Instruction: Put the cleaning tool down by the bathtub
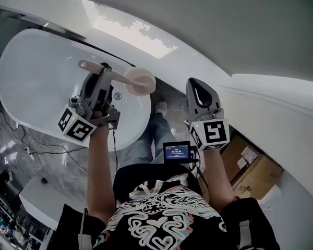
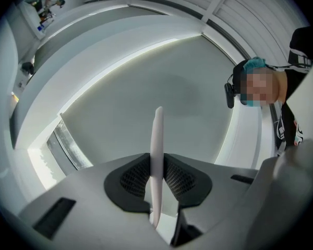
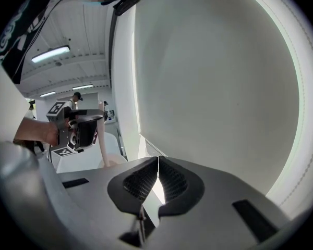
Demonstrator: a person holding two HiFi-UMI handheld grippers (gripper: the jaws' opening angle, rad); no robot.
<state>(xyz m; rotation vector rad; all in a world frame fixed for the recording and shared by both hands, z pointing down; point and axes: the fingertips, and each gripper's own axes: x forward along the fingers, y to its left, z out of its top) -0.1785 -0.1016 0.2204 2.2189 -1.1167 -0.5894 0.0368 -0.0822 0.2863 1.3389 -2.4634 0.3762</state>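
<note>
I hold the brush (image 1: pixel 138 80) over the tub (image 1: pixel 36 72).
My left gripper (image 1: pixel 105 72) clamps its handle, jaws narrowly apart; my right gripper (image 1: pixel 197 83) is closed and empty.

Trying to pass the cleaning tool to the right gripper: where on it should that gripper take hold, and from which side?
On the cleaning tool, probably the bare handle between the left gripper, shut on it, and the round head. Come from the head's side with the right gripper, opened first: that stretch is slim and straight, the head wide and round.
</note>
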